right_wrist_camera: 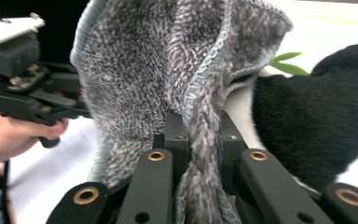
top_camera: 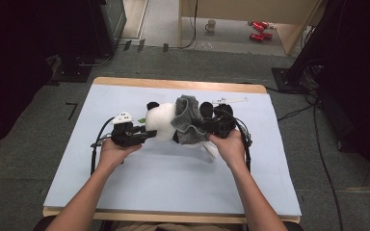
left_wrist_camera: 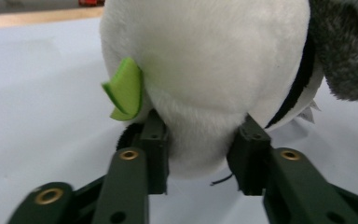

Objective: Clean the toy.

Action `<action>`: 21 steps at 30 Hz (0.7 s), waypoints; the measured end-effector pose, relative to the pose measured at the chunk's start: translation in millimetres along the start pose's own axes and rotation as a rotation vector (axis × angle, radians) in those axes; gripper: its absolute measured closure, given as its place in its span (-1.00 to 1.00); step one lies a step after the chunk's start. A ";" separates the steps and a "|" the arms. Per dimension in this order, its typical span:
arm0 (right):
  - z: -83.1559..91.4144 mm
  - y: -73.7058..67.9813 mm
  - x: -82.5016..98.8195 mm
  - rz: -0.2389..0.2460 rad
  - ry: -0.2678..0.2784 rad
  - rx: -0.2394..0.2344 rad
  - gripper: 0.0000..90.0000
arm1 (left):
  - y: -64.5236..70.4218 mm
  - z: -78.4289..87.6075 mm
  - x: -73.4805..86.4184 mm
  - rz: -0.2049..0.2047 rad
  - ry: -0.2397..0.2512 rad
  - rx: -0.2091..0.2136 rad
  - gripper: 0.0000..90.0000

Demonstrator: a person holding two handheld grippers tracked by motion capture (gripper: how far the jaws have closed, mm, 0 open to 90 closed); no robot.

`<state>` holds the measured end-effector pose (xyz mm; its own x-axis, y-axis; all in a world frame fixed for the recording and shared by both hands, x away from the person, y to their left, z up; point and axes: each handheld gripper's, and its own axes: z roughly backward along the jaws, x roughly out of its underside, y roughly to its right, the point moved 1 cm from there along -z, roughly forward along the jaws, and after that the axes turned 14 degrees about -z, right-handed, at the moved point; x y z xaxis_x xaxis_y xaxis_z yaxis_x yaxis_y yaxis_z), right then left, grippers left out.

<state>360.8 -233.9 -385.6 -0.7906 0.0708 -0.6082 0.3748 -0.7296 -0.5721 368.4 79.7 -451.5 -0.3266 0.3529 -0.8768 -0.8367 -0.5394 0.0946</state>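
While lying across the middle of the pale blue surface, white-and-black plush panda toy keeps its long axis running from 9 to 3 o'clock in the high view, squarely between both hands.

At 9 o'clock of the panda: left claw, pointing toward 3 o'clock, jaws set on either side of the round white end of the toy. Seen in the left gripper view, left claw pinching the white plush, both black pads dented into the fur, so clamped on the panda rather than merely straddling it. Small green felt leaf sticking out just at 10 o'clock of the near pad, untouched.

Toward the centre: grey fluffy terry cloth, draped over the panda's far half and bunched upward.

At 3 o'clock: right claw, pointing toward 9 o'clock, facing its partner along the same axis. In the right gripper view, right claw squeezed together on a twisted fold of the cloth, with a black plush limb just at 3 o'clock.

Judged from this: toy anchored from the left, cloth gripped from the right, so any pull or wrap would run along that 9-to-3 line. Left hand nearer the toy's body, right hand nearer the cloth.
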 end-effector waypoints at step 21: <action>-20.2 -72.4 0.2 0.066 -0.040 -0.241 0.80 | 34.0 10.2 -8.4 0.163 -0.041 0.026 0.61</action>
<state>343.3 -167.4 -355.4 -0.7772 -0.0023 -0.6293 0.5272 -0.5483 -0.6492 338.2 66.2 -436.1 -0.4760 0.2941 -0.8288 -0.7825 -0.5718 0.2465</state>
